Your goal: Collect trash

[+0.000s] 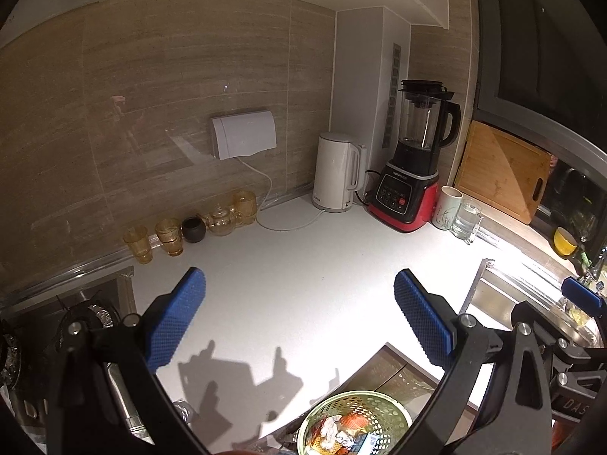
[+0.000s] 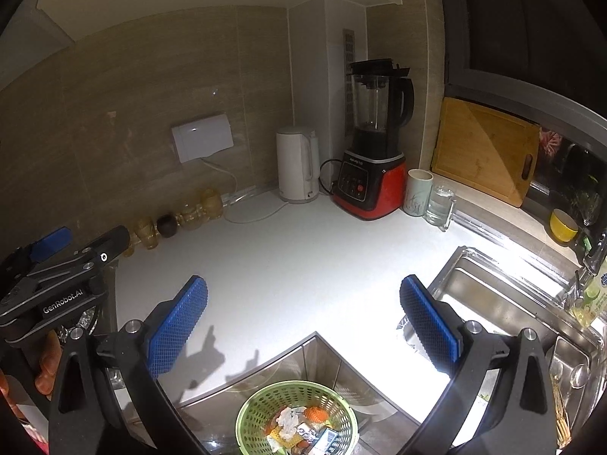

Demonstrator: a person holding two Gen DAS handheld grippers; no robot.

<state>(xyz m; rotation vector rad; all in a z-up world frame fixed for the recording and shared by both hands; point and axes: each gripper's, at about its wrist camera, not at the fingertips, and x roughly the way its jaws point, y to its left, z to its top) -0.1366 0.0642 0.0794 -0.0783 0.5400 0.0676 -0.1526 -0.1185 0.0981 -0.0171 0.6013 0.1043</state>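
A green mesh waste basket stands on the floor below the counter corner, holding crumpled paper, orange scraps and small cartons; it also shows in the right wrist view. My left gripper is open and empty, held above the white counter. My right gripper is open and empty, above the counter's front corner and the basket. The left gripper's body shows at the left of the right wrist view.
Against the wall stand amber glasses, a glass teapot, a white kettle, a red-black blender, a mug and a glass mug. A steel sink lies right, a gas hob left.
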